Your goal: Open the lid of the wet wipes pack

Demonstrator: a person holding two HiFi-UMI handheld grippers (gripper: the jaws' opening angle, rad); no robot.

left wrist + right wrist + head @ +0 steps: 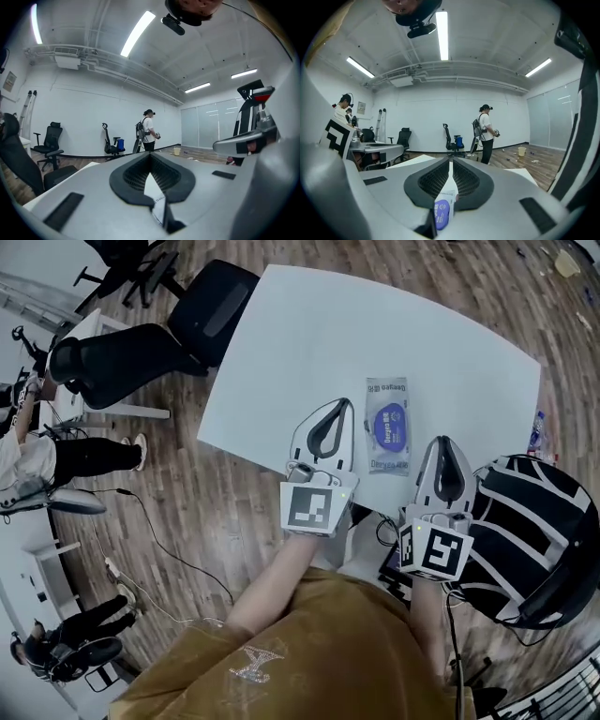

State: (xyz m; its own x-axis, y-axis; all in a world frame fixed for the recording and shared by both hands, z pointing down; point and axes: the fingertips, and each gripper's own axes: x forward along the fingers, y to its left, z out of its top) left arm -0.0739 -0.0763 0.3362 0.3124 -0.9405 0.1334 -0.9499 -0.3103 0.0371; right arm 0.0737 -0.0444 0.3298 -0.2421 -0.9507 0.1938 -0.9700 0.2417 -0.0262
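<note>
The wet wipes pack (389,426) lies flat on the white table (309,343), pale with a blue oval lid (390,422) that is down. My left gripper (341,403) rests just left of the pack, jaws together, holding nothing. My right gripper (443,440) sits just right of the pack's near end, also shut and empty. In the left gripper view a strip of the pack (158,206) shows through the slit below the left gripper (150,154). In the right gripper view the pack's blue lid (440,212) shows under the right gripper (451,161).
Black office chairs (155,338) stand off the table's far left corner. A black striped bag (534,531) sits close by my right side. A person (486,132) stands far across the room. Other people (37,456) are at desks to the left.
</note>
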